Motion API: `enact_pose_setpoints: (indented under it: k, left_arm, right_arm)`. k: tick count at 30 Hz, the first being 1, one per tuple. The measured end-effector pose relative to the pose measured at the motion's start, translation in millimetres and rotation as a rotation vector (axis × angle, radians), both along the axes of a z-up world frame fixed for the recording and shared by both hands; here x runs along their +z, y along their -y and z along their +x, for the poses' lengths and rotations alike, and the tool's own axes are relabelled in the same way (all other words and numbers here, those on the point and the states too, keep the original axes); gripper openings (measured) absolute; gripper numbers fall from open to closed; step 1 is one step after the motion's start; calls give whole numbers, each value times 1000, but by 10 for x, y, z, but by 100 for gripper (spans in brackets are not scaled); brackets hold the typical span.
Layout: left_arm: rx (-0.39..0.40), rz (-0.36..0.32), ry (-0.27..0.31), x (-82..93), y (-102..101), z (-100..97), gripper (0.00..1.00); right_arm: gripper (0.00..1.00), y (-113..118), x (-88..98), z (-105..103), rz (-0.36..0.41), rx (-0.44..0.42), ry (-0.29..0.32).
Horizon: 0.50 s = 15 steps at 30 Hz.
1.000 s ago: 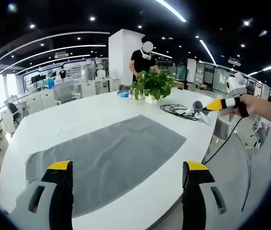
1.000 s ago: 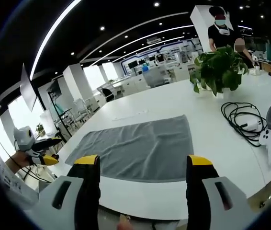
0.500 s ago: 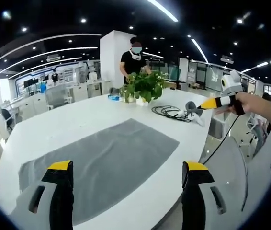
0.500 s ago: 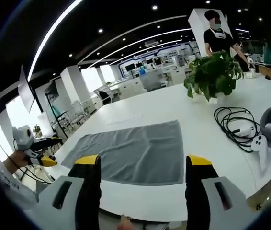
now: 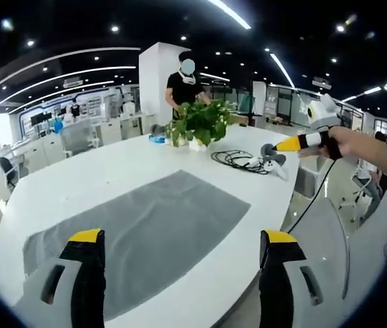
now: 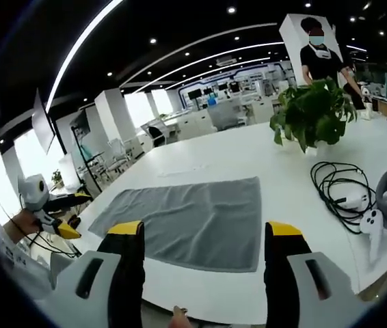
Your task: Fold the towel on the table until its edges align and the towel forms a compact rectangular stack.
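A grey towel (image 5: 145, 229) lies flat and unfolded on the white table (image 5: 98, 178); the same towel (image 6: 193, 219) spreads in front of the right gripper. My left gripper (image 5: 180, 253) hovers open above the table's near edge, nothing between its yellow-tipped jaws. My right gripper (image 6: 204, 246) is open too, short of the towel's near edge. In the left gripper view the right gripper (image 5: 303, 142) is held up in a hand at the right. At the left of the right gripper view the left gripper (image 6: 63, 215) is in a hand, off the table.
A potted plant (image 6: 313, 113) stands at the table's far side; the plant (image 5: 199, 123) has a person (image 5: 183, 85) behind it. A coiled black cable (image 6: 340, 191) and white controllers (image 6: 378, 215) lie right of the towel. Office desks and chairs fill the background.
Both views have shifted slightly with the hands. The right gripper in the left gripper view has risen a little. The towel lies as before, and both grippers stay open.
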State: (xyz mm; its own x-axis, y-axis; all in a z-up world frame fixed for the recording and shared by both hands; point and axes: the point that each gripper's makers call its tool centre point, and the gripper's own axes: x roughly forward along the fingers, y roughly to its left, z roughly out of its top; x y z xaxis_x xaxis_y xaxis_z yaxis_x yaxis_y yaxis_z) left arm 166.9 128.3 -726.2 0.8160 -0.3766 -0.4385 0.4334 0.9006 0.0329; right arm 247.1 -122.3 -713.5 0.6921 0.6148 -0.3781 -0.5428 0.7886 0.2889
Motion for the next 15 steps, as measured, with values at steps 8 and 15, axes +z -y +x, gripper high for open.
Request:
enact_pose_setpoints:
  k: [8,15]
  left_arm:
    - [-66,23,0,2,303,95,97]
    - [-146,51,-7,-43,556,158,95]
  right_arm:
    - [70,88,124,120,-29,29,37]
    - [69,205,262,225,-47,45,68]
